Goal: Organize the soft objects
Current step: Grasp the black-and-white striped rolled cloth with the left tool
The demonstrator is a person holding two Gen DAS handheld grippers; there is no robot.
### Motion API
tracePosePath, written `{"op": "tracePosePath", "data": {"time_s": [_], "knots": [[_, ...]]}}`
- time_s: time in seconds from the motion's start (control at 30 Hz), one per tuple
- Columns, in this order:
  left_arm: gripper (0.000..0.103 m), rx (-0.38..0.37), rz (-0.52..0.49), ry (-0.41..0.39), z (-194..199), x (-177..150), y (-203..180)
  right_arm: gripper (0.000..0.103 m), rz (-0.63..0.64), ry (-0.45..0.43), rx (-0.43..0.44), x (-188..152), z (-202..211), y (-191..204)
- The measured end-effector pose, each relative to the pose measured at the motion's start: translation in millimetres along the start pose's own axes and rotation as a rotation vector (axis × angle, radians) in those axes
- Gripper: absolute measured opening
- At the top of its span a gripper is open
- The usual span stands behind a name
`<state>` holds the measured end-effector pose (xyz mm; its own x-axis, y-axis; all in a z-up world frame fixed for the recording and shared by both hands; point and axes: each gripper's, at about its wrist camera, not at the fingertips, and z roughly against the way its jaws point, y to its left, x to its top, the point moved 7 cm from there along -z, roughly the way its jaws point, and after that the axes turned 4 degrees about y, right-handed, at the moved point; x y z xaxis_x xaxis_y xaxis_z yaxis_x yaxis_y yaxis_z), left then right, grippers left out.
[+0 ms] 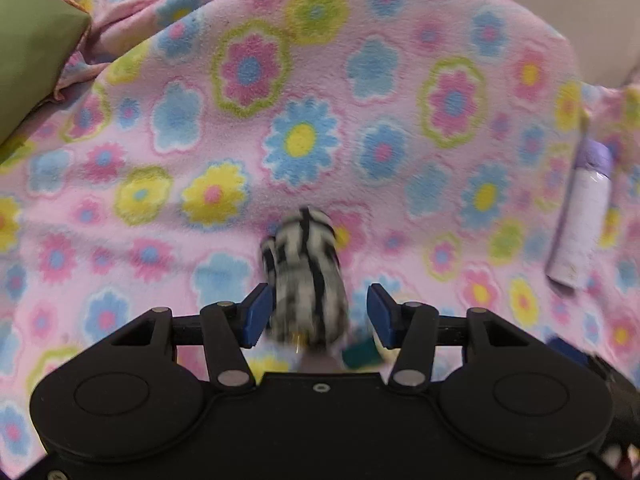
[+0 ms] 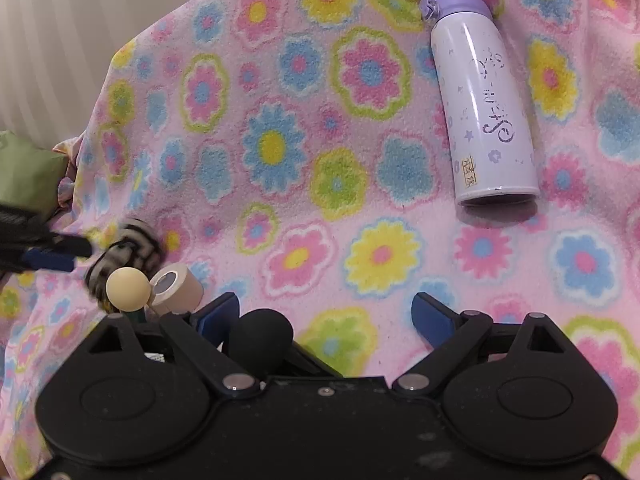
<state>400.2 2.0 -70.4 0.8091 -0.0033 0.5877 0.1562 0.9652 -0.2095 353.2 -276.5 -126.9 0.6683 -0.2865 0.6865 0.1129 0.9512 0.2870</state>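
A zebra-striped soft toy [image 1: 308, 264] lies lengthwise between the jaws of my left gripper [image 1: 319, 292], blurred, over the pink flowered fleece blanket [image 1: 360, 80]. The left pad touches its side; a narrow gap shows between the toy and the right pad. In the right wrist view the same toy [image 2: 134, 246] sits at the far left with the left gripper [image 2: 52, 254] reaching in on it. My right gripper [image 2: 325, 300] stands wide open just above the blanket [image 2: 360, 200], nothing between its fingers.
A white and purple flask [image 2: 484, 108] lies on the blanket, at the right edge in the left wrist view [image 1: 580, 220]. A cream ball [image 2: 128, 286], a tape roll [image 2: 176, 286] and a black ball [image 2: 262, 340] crowd the right gripper's left finger. A green cushion [image 1: 32, 52] sits far left.
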Motion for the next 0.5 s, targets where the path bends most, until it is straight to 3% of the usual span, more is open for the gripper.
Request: {"op": "tracePosePath", "data": {"time_s": [0.17, 0.27, 0.37, 0.43, 0.5], "knots": [[0.052, -0.003, -0.007, 0.019, 3, -9, 2, 0.095, -0.004, 0.005, -0.008, -1, -1, 0], [0.065, 0.032, 0.015, 0.007, 1, 0, 7, 0.096, 0.000, 0.007, -0.016, -1, -1, 0], [0.069, 0.019, 0.041, 0.016, -11, 14, 8, 0.096, -0.001, 0.008, -0.018, -1, -2, 0], [0.084, 0.042, 0.053, 0.034, -24, 22, 9, 0.097, 0.000, 0.010, -0.019, -1, -2, 0], [0.084, 0.062, 0.061, 0.055, -40, 27, 10, 0.097, 0.000, 0.010, -0.020, -1, -2, 0]]}}
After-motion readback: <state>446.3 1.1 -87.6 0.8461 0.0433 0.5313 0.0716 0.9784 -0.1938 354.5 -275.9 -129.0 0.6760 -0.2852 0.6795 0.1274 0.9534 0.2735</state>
